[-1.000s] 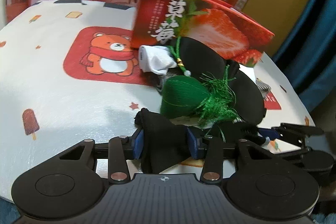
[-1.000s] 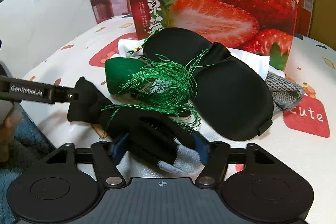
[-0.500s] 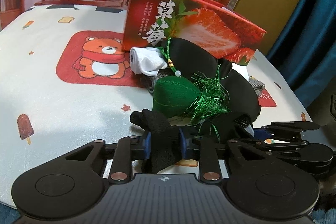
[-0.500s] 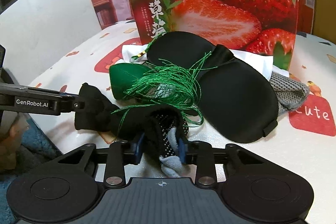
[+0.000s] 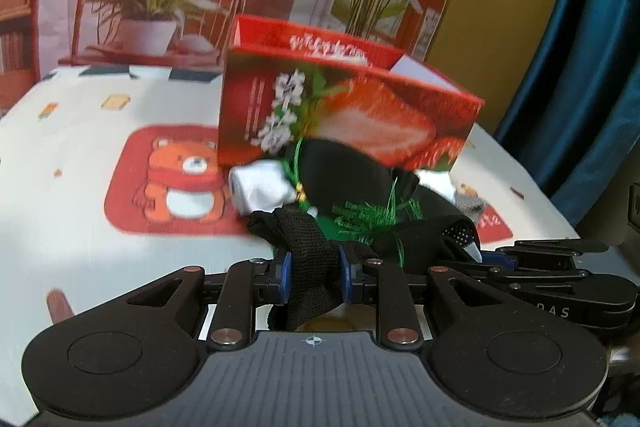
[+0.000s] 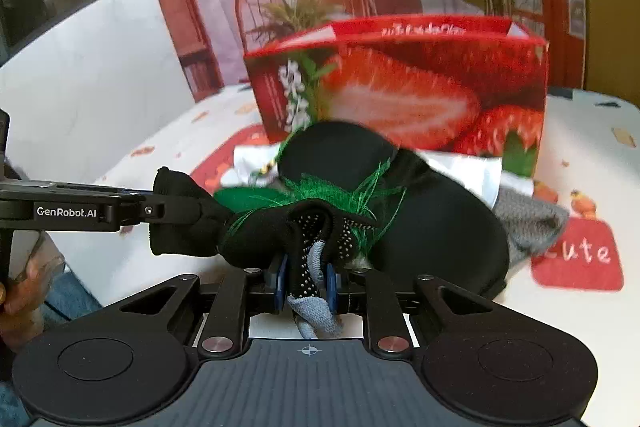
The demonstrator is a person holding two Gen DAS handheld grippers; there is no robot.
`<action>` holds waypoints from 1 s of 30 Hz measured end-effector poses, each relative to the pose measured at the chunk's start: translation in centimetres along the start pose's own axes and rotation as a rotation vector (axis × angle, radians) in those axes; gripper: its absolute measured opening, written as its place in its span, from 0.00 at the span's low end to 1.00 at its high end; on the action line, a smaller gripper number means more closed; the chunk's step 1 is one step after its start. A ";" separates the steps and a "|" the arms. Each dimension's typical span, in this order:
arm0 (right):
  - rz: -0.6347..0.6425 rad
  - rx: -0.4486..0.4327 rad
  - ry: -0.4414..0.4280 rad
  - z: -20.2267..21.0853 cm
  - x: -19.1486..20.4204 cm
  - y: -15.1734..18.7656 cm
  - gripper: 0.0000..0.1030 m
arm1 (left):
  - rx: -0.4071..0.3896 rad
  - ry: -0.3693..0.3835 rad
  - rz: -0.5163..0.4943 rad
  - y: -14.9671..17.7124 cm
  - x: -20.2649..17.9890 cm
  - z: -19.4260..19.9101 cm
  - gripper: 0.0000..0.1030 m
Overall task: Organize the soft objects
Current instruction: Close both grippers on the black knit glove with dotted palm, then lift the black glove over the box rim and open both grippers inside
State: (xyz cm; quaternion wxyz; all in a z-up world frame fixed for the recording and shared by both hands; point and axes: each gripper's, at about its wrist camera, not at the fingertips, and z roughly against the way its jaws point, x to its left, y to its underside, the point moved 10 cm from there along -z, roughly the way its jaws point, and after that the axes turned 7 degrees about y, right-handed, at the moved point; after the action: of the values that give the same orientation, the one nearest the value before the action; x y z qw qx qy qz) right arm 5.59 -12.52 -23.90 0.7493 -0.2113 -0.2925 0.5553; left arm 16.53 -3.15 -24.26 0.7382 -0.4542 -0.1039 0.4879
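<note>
Two hand-held grippers gripped one black sock (image 6: 256,239) between them, at the near edge of the table (image 5: 80,195).

Left gripper (image 5: 313,277): jaws had just been closing, clenched on the sock's cuff end, the blue pads pressing the black knit from both sides. In the right wrist view its black fingers (image 6: 160,211) entered from the left, cuff bunched around their tips.

Right gripper (image 6: 306,281): jaws had just been closing, clamped on the sock's dotted sole and grey toe.

Sock: stretched between the two grippers, in front of the pile; green tassel threads (image 6: 344,195) draped across it.

Pile behind, on the cartoon-print tablecloth: black sleep mask (image 6: 432,227); green pouch (image 6: 248,197), partly hidden; white sock (image 5: 260,189); grey knit item (image 6: 532,219) at the mask's right.

Red strawberry-print box (image 6: 400,87): upright, open-topped, just behind the pile.

Person's hand (image 6: 24,291): at lower left of the right wrist view.
</note>
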 end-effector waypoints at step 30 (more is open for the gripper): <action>0.055 -0.210 0.021 1.6 -2.4 -14.1 0.17 | -0.196 0.002 -0.066 -13.3 -2.5 0.2 0.24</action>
State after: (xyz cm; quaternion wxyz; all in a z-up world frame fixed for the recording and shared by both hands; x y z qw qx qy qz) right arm 13.98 -18.94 -14.18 0.7106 -0.3023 -0.3352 0.5396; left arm 23.49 -6.58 -13.14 0.7059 -0.5211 -0.1654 0.4504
